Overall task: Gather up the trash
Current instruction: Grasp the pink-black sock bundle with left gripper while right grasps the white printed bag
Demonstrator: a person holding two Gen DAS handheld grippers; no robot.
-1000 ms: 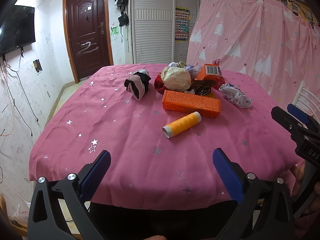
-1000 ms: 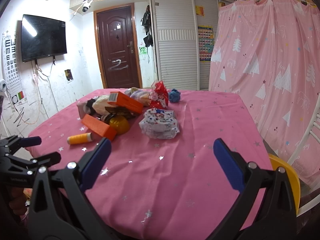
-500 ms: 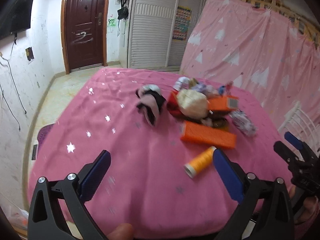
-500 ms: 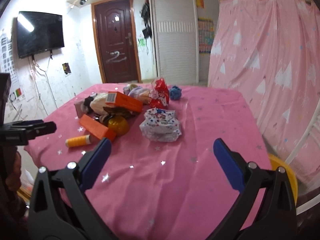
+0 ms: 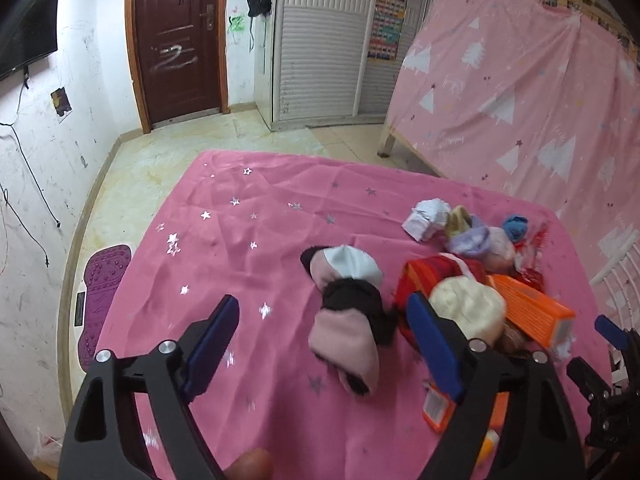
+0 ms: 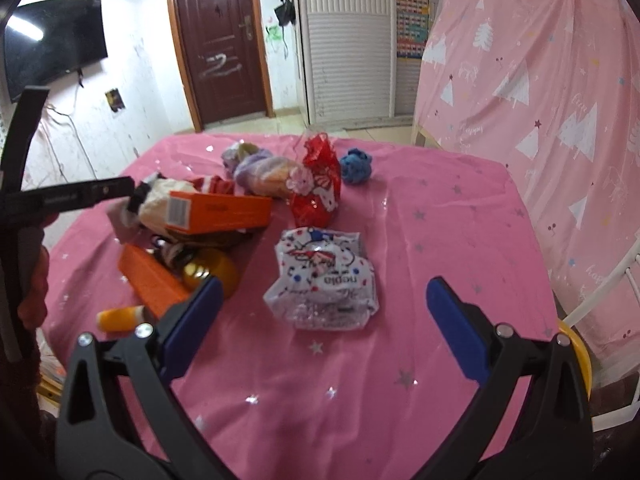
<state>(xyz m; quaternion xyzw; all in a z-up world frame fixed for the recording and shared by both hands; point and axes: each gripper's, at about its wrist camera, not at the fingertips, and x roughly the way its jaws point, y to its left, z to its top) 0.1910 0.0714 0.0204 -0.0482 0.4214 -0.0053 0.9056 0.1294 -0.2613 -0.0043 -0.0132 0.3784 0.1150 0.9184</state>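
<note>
Two orange boxes (image 6: 218, 212) flank one yellow ball (image 6: 214, 268); one crumpled wrapper (image 6: 326, 280) lies beside it. Left tool (image 5: 324, 344) (jaws just narrowing, empty) and right tool (image 6: 322, 324) gape wide.

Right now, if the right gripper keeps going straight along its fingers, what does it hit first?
Most likely the crumpled printed plastic wrapper, which lies between the open fingers of the right gripper on the pink tablecloth. Nothing shows in between; depth is uncertain.

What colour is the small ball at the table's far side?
Blue; the ball shows best in the right wrist view.
</note>
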